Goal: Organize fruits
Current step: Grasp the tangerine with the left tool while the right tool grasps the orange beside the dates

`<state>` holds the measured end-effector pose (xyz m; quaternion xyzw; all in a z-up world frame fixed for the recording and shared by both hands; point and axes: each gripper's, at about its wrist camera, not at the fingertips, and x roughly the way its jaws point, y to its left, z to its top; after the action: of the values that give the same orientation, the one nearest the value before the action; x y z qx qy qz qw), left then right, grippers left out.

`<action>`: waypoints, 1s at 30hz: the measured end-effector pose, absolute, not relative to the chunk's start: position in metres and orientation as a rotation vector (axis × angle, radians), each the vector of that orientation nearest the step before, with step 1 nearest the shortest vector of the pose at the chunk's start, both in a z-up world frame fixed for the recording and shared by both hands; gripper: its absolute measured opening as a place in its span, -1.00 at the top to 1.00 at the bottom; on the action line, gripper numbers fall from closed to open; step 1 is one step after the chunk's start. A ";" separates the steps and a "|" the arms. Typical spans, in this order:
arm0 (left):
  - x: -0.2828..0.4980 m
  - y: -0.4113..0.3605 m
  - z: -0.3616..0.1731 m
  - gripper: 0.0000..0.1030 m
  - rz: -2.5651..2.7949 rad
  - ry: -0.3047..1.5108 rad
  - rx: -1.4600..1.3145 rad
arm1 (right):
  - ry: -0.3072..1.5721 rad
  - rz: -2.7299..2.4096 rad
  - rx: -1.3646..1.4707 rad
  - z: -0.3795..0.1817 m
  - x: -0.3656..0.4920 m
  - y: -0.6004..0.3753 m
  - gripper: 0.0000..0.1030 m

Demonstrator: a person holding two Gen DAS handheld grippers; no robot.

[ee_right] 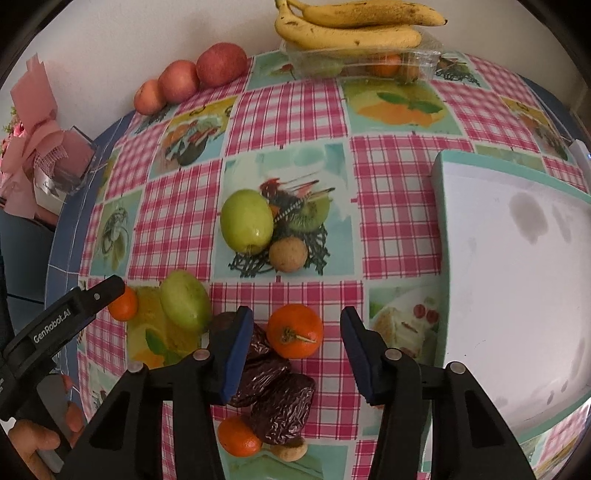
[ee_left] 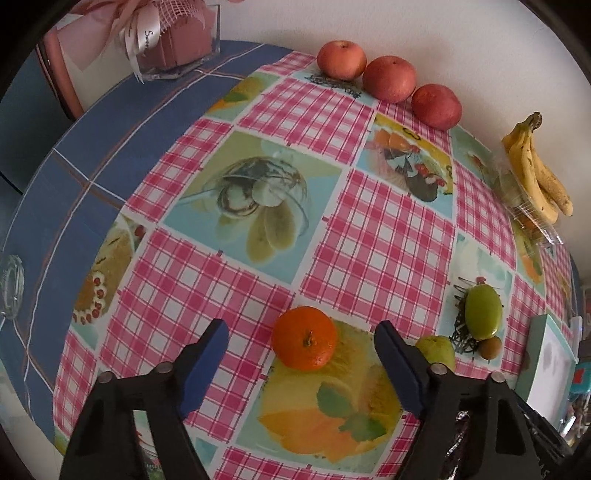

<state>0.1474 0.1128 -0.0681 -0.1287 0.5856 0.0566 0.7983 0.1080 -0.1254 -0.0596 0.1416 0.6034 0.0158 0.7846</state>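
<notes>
My left gripper (ee_left: pixel 301 349) is open and empty, with a tangerine (ee_left: pixel 305 338) on the cloth between its fingertips. My right gripper (ee_right: pixel 295 345) is open and empty around another tangerine (ee_right: pixel 294 331). Several dark dates (ee_right: pixel 275 391) lie under it, with a third tangerine (ee_right: pixel 238 435) nearer. A green fruit (ee_right: pixel 246 220) and a small brown fruit (ee_right: pixel 288 254) sit mid-table; another green fruit (ee_right: pixel 184 300) lies to the left. Three red apples (ee_left: pixel 388 78) line the wall. Bananas (ee_right: pixel 354 26) rest on a clear plastic box (ee_right: pixel 360 62).
A white tray with a teal rim (ee_right: pixel 517 258) stands at the right. A pink gift bouquet in a clear box (ee_left: pixel 173 40) stands at the far left corner. A glass (ee_left: pixel 11 288) sits at the left edge on the blue cloth.
</notes>
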 end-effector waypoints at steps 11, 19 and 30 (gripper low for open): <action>0.150 0.116 -0.078 -0.27 0.117 1.270 -0.297 | 1.338 0.031 0.303 -0.070 0.108 -0.122 0.13; 0.150 0.121 -0.081 0.07 0.110 1.280 -0.329 | 1.346 0.033 0.323 -0.072 0.107 -0.122 0.13; 0.151 0.117 -0.073 0.21 0.083 1.257 -0.324 | 1.341 0.039 0.327 -0.072 0.108 -0.121 0.21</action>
<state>0.1505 0.1169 -0.0731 -0.1510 0.5852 0.0387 0.7957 0.1078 -0.1209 -0.0721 0.1508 0.6186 0.0179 0.7709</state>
